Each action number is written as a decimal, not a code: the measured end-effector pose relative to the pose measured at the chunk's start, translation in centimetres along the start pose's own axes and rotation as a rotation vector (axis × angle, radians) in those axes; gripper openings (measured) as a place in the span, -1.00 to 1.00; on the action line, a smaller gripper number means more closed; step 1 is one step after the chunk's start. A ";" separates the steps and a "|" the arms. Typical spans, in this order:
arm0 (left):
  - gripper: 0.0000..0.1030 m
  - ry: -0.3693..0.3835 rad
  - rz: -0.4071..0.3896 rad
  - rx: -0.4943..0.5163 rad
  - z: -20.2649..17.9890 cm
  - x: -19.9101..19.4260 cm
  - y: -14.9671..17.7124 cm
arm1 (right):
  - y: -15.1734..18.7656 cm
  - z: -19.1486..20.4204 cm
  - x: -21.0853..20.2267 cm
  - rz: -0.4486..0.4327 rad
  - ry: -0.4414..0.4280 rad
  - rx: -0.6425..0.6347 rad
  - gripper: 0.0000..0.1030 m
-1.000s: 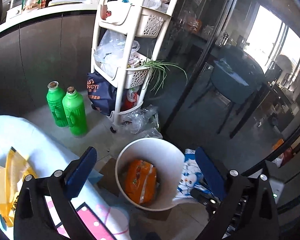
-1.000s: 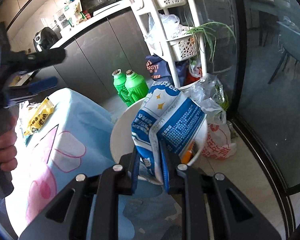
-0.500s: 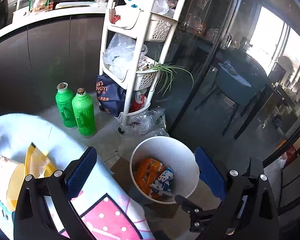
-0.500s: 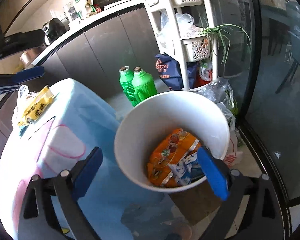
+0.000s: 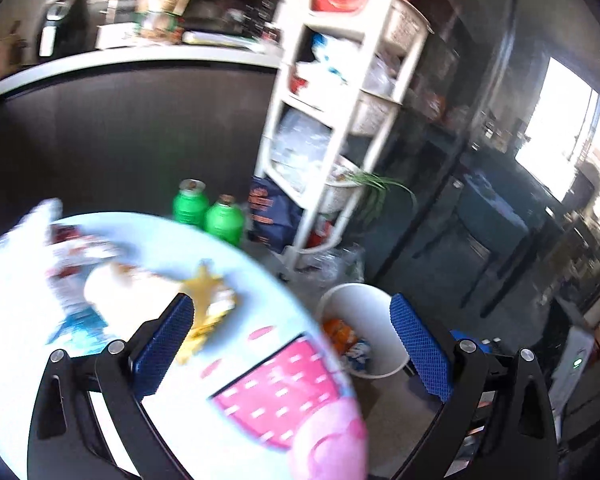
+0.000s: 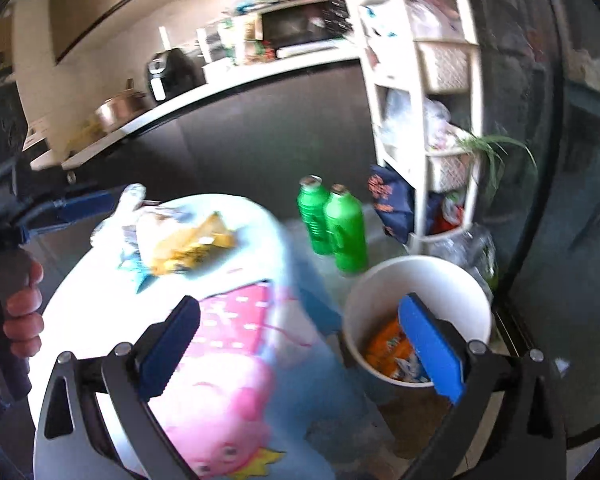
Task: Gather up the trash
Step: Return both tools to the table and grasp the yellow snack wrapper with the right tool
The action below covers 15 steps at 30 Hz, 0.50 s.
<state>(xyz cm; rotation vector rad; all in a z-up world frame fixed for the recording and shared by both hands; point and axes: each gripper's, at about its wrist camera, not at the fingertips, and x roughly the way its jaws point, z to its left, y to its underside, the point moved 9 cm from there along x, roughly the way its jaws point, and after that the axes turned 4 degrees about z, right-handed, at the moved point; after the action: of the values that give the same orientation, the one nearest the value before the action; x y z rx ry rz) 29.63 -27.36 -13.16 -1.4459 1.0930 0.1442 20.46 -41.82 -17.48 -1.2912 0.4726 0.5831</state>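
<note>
A white bin [image 5: 364,292] stands on the floor by the table, with an orange packet [image 5: 338,330] and a blue-and-white packet [image 5: 360,350] inside. My left gripper [image 5: 288,308] is open and empty above the table edge, and a yellow wrapper [image 5: 208,300] lies just past its left pad. More blurred wrappers [image 5: 72,264] lie farther left. My right gripper [image 6: 300,304] is open wide and empty. Its right pad hangs over the bin [image 6: 420,264], which holds the orange packet [image 6: 388,348]. The yellow wrapper [image 6: 192,244] lies on the table ahead.
The round table wears a light blue cartoon cloth [image 6: 228,360]. Two green bottles [image 6: 336,228] stand on the floor behind the bin. A white shelf cart [image 6: 428,120] and plastic bags [image 6: 472,248] stand by a glass door. A person's hand [image 6: 24,312] holds the left gripper.
The right gripper opened and the blue-and-white packet fell into the bin. Both grippers then rose and swung left, away from the bin and over the table.
</note>
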 end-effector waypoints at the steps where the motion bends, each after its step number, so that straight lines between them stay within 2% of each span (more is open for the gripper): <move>1: 0.84 -0.027 -0.007 -0.014 1.3 -1.3 0.5 | -0.2 1.2 -0.4 -0.002 -0.009 -0.017 0.94; 9: 0.84 -0.154 -0.016 -0.171 12.2 -9.8 6.0 | 0.5 8.8 -0.9 0.011 -0.049 -0.129 0.94; 15: 0.84 -0.188 -0.002 -0.238 17.8 -13.3 10.0 | 0.5 13.1 0.4 0.039 -0.099 -0.155 0.94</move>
<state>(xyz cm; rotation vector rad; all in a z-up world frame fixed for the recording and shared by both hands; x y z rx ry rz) 24.67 -3.66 -15.68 -1.6088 0.9436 0.4129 20.52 -28.86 -15.24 -1.3959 0.3771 0.7243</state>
